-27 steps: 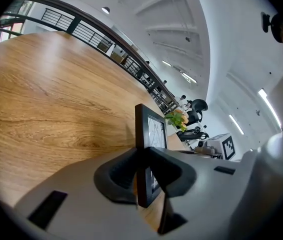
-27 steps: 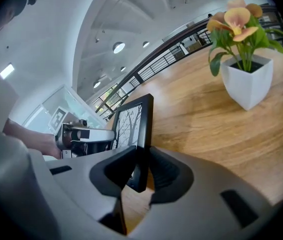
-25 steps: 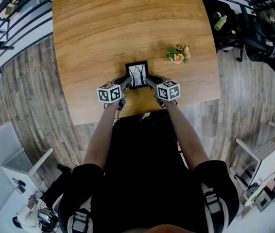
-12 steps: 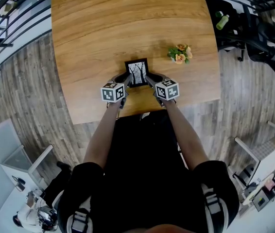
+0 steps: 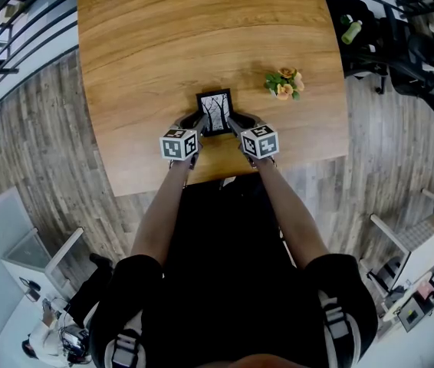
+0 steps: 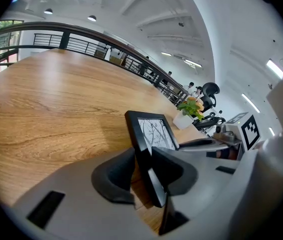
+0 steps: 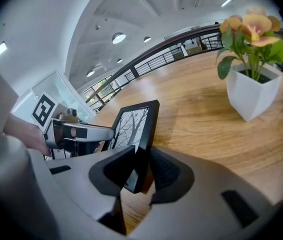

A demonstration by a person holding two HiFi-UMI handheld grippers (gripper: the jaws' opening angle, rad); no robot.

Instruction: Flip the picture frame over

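A black picture frame (image 5: 215,113) with a bare-tree print stands tilted on the wooden table (image 5: 163,44), print facing me. My left gripper (image 5: 200,123) is at its left edge and my right gripper (image 5: 232,123) at its right edge. In the left gripper view the frame (image 6: 154,131) sits between the left gripper's (image 6: 144,173) opening jaws, with a gap at the left pad. In the right gripper view the frame (image 7: 134,121) is between the right gripper's (image 7: 140,170) jaws, which are opening while the pads still look pressed on it.
A small white pot of orange flowers (image 5: 282,84) stands on the table to the right of the frame, close by in the right gripper view (image 7: 254,79). The table's near edge runs just below the grippers. Railings and chairs lie beyond the table.
Both grippers stay at the frame's sides. The left gripper's marker cube has shifted slightly toward the frame and rolled a little. The frame keeps its place.
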